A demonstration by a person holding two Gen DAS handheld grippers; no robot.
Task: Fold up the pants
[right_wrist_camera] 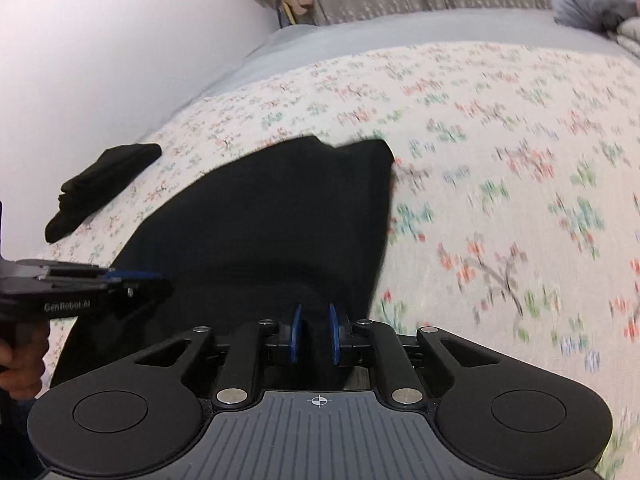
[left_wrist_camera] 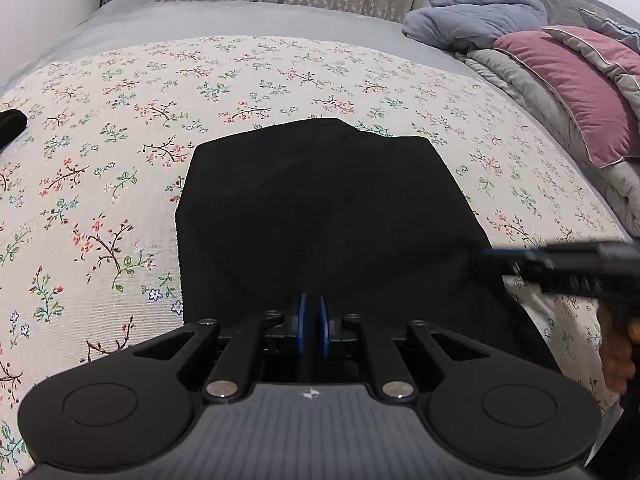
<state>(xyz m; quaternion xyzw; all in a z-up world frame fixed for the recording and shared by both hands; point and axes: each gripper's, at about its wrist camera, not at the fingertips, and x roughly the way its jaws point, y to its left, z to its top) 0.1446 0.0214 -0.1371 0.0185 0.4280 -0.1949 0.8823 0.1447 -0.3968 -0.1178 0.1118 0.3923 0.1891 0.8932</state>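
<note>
The black pants (left_wrist_camera: 320, 216) lie in the middle of the floral bedspread (left_wrist_camera: 120, 128), folded into a broad dark slab whose far edge is uneven, with 1 layer peaking above the other. The near edge rises off the bed into both grippers.

The left gripper (left_wrist_camera: 312, 326) has its blue jaws nearly together, pinching a ridge of the black cloth. The right gripper (right_wrist_camera: 314, 332) holds its jaws a little wider, also with a fold of the pants between them.

Only the left view shows the mauve pillow (left_wrist_camera: 572, 92) and rumpled grey quilt (left_wrist_camera: 480, 16) at the far right. Only the right view, blurred on its right side, shows in full a small folded black garment (right_wrist_camera: 104, 188) lying well apart to the far left, by the white wall (right_wrist_camera: 120, 40).
</note>
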